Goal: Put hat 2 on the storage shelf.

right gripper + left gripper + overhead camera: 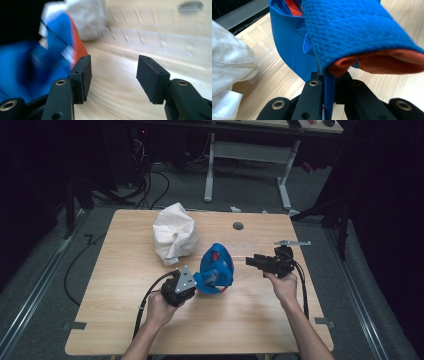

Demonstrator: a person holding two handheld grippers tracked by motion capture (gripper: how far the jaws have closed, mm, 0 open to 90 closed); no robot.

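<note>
Blue fabric dominates the middle of the desk (125, 320): a blue garment (215, 270) with an orange-red lining, bunched up and raised off the wood. The left claw (196, 282) is clenched on a fold of it. In the left gripper view the two black jaws stand pressed together with a thin edge of the blue garment (352, 32) pinched between them, and the knitted blue cloth and its orange inside hang above the jaws.

The right claw (254, 262) is released. In the right gripper view its pads (86, 77) stand well apart with nothing between them, only bare wood behind. That claw is held in the person's right hand (282, 285), just to the right of the garment and apart from it, pointing toward it. The garment shows blurred at the left of that view.

A white bundle of cloth (173, 233) sits on the desk behind the blue garment, near its upper left, and its edge shows at the left of the left gripper view.
</note>
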